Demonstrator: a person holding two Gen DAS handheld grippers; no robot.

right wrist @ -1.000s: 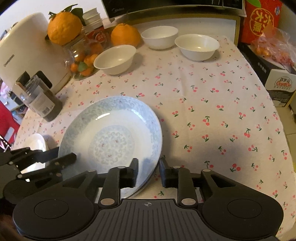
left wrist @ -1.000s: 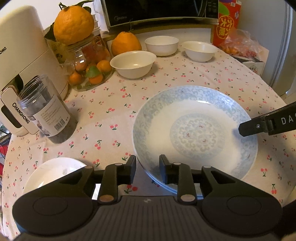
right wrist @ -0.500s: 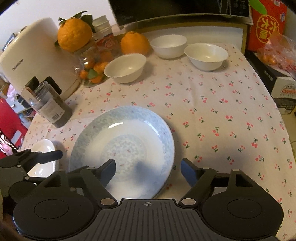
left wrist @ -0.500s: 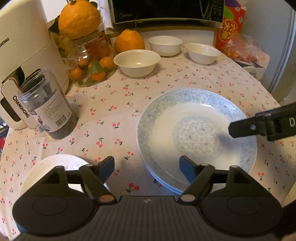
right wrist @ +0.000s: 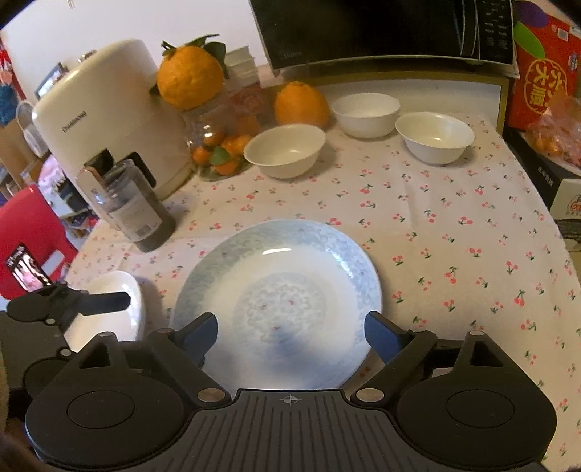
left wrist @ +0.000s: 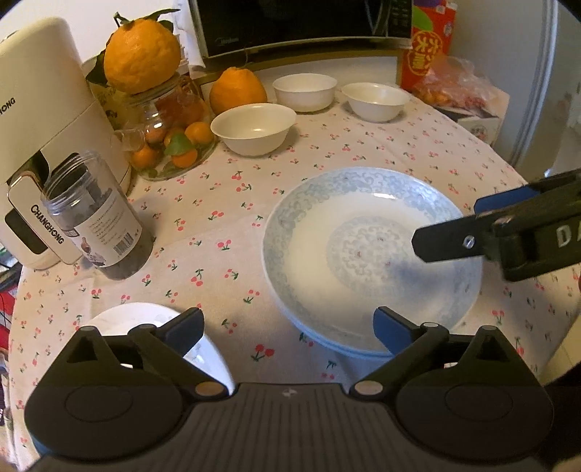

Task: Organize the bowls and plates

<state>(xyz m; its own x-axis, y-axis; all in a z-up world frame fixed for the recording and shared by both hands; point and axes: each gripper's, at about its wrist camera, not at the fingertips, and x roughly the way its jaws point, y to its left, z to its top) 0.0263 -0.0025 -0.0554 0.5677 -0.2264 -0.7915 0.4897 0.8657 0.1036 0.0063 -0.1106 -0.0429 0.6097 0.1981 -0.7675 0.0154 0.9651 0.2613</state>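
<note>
A large blue-patterned plate (left wrist: 363, 254) lies on the cherry tablecloth on top of another plate; it also shows in the right wrist view (right wrist: 283, 290). My left gripper (left wrist: 288, 328) is open and empty, just short of the plate's near rim. My right gripper (right wrist: 290, 332) is open and empty above the plate's near edge, and shows from the side in the left view (left wrist: 454, 225). A small white dish (left wrist: 145, 323) lies at the near left (right wrist: 105, 308). Three white bowls (left wrist: 254, 127) (left wrist: 304, 90) (left wrist: 376, 100) stand at the back.
A white appliance (left wrist: 43, 127), a dark jar (left wrist: 94, 218) and a glass jar of oranges (left wrist: 170, 127) stand on the left. A loose orange (left wrist: 238, 89), a microwave (left wrist: 301, 25) and a red box (left wrist: 428, 51) are at the back. The table edge (right wrist: 555, 254) curves on the right.
Both grippers were shut on the plate's rim a second ago. Both have opened and drawn back and up; the plate now rests on the stack.
</note>
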